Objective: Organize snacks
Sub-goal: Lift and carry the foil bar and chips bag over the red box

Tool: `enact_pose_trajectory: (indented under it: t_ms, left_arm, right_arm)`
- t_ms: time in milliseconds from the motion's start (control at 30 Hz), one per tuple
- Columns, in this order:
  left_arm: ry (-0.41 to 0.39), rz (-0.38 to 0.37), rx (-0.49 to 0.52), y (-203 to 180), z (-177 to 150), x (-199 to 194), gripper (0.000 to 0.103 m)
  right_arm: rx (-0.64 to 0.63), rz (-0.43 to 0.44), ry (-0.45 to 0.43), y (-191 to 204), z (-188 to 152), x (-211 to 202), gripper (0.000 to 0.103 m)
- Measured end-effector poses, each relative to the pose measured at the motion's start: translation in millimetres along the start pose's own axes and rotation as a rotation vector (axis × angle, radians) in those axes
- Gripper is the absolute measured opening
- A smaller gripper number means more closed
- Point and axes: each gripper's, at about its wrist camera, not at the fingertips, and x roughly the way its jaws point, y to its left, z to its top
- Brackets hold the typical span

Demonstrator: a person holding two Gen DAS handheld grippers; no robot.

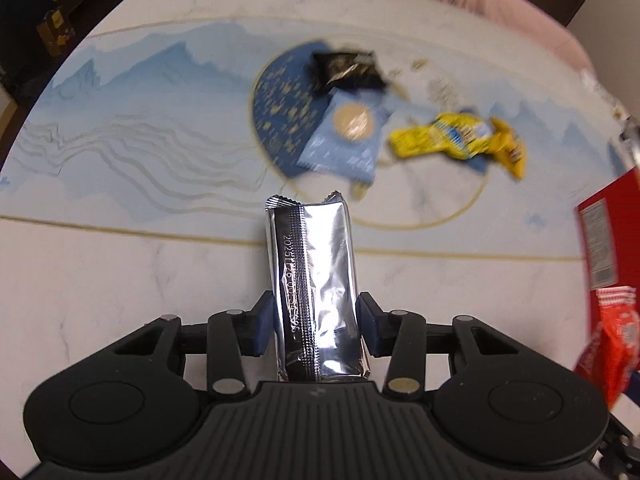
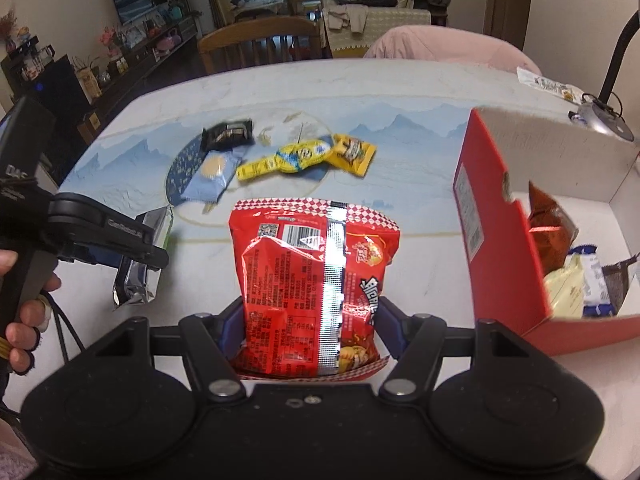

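I have the left gripper (image 1: 318, 320) clamped on a silver foil snack pouch (image 1: 316, 292) and the right gripper (image 2: 308, 316) clamped on a red printed snack bag (image 2: 312, 284), both lifted for carrying. The open red cardboard box (image 2: 496, 248) sits near right; its tall wall needs clearing. Loose packets lie far centre.

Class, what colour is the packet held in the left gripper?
Silver packet, shiny foil; clearest in the left wrist view.
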Motion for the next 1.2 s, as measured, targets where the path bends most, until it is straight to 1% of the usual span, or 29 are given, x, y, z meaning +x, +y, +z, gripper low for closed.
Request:
enact_pose_trajectory:
  t_ms: [200, 367, 500, 633, 800, 967, 1067, 1200]
  left_arm:
    - [-0.074, -0.088, 0.076, -33, 15, -41, 0.043]
    - [-0.113, -0.15, 0.17, -76, 24, -63, 0.043]
    - [-0.13, -0.197, 0.254, -117, 29, -73, 0.043]
    - [-0.126, -0.245, 0.337, -163, 32, -76, 0.043]
    - [-0.132, -0.283, 0.449, -220, 29, -80, 0.043]
    - [-0.094, -0.322, 0.533, -271, 24, -73, 0.043]
    - [-0.067, -0.329, 0.582, -298, 15, -65, 0.043]
    - [-0.04, -0.325, 0.631, -327, 5, -49, 0.043]
  right_arm:
    - [0.009, -0.021, -0.057, -15, 22, -23, 0.066]
    - [0.014, -0.057, -0.105, -37, 39, -41, 0.066]
    - [0.026, -0.096, -0.133, -62, 47, -52, 0.066]
    - [0.051, -0.148, -0.143, -95, 50, -56, 0.066]
    - [0.096, -0.208, -0.133, -139, 49, -57, 0.066]
    - [0.134, -0.27, -0.104, -178, 45, -53, 0.066]
    - [0.152, -0.314, -0.08, -202, 43, -45, 0.066]
    - [0.201, -0.335, -0.041, -235, 38, -35, 0.066]
